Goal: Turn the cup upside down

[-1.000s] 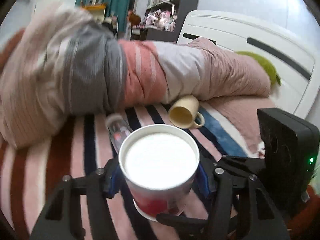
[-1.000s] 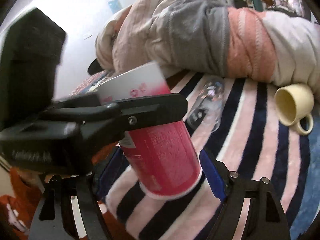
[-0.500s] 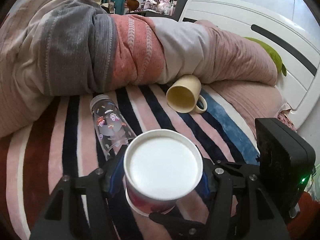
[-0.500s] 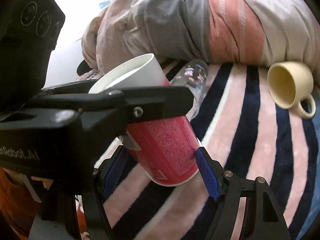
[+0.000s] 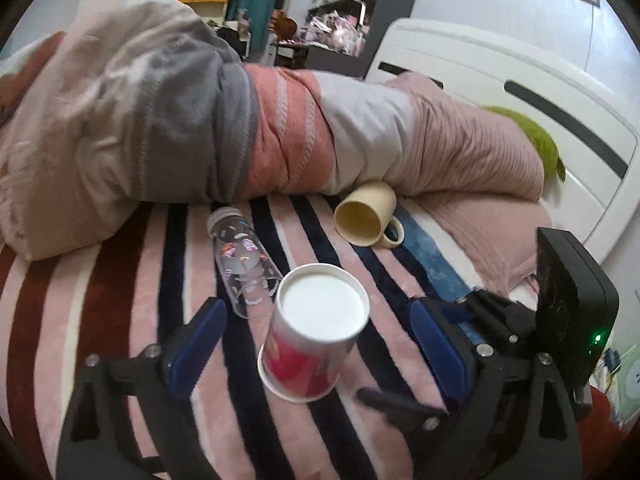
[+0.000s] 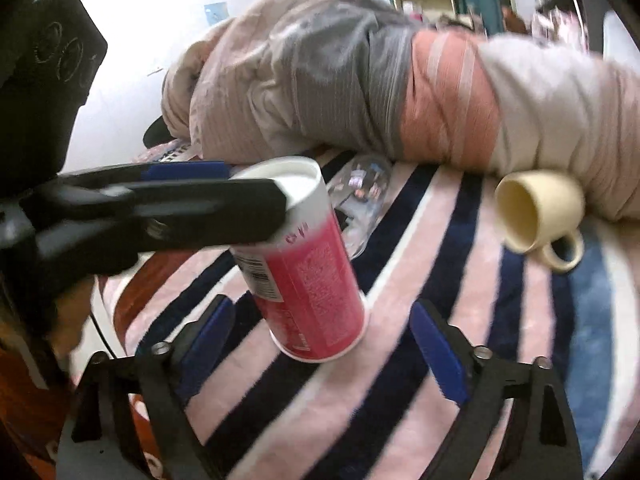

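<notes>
From where I sat at the controls, the scene read from the left like this. A clear printed bottle (image 5: 244,264) lay on its side on the striped blanket (image 5: 132,292), its cap toward the bundled quilt (image 5: 200,120) at the far edge, out of the way of the work.

Just right of it, near the middle, stood the paper cup (image 5: 316,332): red-sided, white base up and wider rim down on the blanket, leaning a little on the soft pile. I judged the flip done, or nearly so.

My left gripper (image 5: 316,344) had its jaws spread wide on either side of the cup, blue pads apart from its wall, so the cup rested on its own. In the right wrist view the cup (image 6: 308,268) stood between the jaws of my right gripper (image 6: 320,352), which were likewise open and clear of it. One left finger (image 6: 180,208) crossed just in front of the cup's top; whether it touched the rim I could not tell.

Farther right, a cream mug (image 5: 368,218) lay on its side against the quilt, mouth toward me.
</notes>
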`<state>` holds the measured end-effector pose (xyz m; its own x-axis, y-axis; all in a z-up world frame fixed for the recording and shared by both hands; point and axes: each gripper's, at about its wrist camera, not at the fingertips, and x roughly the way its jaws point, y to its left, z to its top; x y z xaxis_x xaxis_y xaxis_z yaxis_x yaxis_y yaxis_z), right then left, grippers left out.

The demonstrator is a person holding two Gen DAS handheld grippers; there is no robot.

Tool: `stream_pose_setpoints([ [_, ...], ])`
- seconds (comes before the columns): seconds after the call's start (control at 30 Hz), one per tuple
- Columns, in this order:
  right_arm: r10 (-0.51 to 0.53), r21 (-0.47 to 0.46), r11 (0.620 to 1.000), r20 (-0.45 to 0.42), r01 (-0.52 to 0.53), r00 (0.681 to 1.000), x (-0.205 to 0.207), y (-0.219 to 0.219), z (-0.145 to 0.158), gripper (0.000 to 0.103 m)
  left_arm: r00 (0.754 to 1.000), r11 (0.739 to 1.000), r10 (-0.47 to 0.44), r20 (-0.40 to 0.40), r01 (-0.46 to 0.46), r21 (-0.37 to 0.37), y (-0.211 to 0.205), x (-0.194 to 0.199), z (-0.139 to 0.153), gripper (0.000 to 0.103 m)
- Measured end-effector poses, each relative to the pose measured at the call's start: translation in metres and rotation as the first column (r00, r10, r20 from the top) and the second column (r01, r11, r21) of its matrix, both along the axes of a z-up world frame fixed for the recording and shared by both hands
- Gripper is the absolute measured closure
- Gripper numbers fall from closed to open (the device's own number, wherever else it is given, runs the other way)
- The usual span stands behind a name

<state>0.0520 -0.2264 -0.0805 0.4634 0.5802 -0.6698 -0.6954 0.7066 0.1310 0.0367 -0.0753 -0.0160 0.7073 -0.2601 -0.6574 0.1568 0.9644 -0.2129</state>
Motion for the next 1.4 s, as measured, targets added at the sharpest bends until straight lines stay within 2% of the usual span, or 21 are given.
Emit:
stream_pose_setpoints([
  [0.1, -0.025, -0.009, 1.0, 0.086, 0.026, 0.996, -0.012, -0.014, 0.019, 0.004, 0.999, 0.999, 0.045, 0.014, -0.045, 0.019, 0.007, -0.016, 0.014, 0.007],
  [0.13, -0.023, 0.013, 1.0, 0.101, 0.021, 0.995, -0.016, -0.021, 0.027, 0.001, 0.998, 0.997, 0.068, 0.014, -0.068, 0.025, 0.01, -0.02, 0.017, 0.0],
  [0.23, -0.032, 0.062, 0.998, 0.101, 0.026, 0.994, -0.023, -0.037, 0.044, 0.0, 0.992, 0.991, 0.124, 0.027, -0.125, 0.039, 0.019, -0.033, 0.023, 0.0],
  [0.3, -0.05, 0.077, 0.996, 0.109, 0.042, 0.993, -0.027, -0.045, 0.053, 0.0, 0.988, 0.985, 0.15, 0.046, -0.153, 0.081, 0.021, -0.04, 0.028, 0.0],
  [0.4, -0.073, 0.048, 0.997, 0.1, 0.068, 0.992, -0.03, -0.047, 0.062, 0.0, 0.984, 0.979, 0.17, 0.053, -0.175, 0.105, 0.023, -0.046, 0.031, 0.0],
  [0.87, -0.074, 0.071, 0.995, 0.074, 0.069, 0.994, -0.039, -0.054, 0.069, 0.0, 0.977, 0.972, 0.202, 0.067, -0.208, 0.11, 0.027, -0.054, 0.034, 0.0],
  [1.4, -0.068, 0.087, 0.994, 0.051, 0.064, 0.996, -0.038, -0.057, 0.07, 0.0, 0.981, 0.978, 0.181, 0.066, -0.186, 0.09, 0.025, -0.058, 0.034, 0.0],
])
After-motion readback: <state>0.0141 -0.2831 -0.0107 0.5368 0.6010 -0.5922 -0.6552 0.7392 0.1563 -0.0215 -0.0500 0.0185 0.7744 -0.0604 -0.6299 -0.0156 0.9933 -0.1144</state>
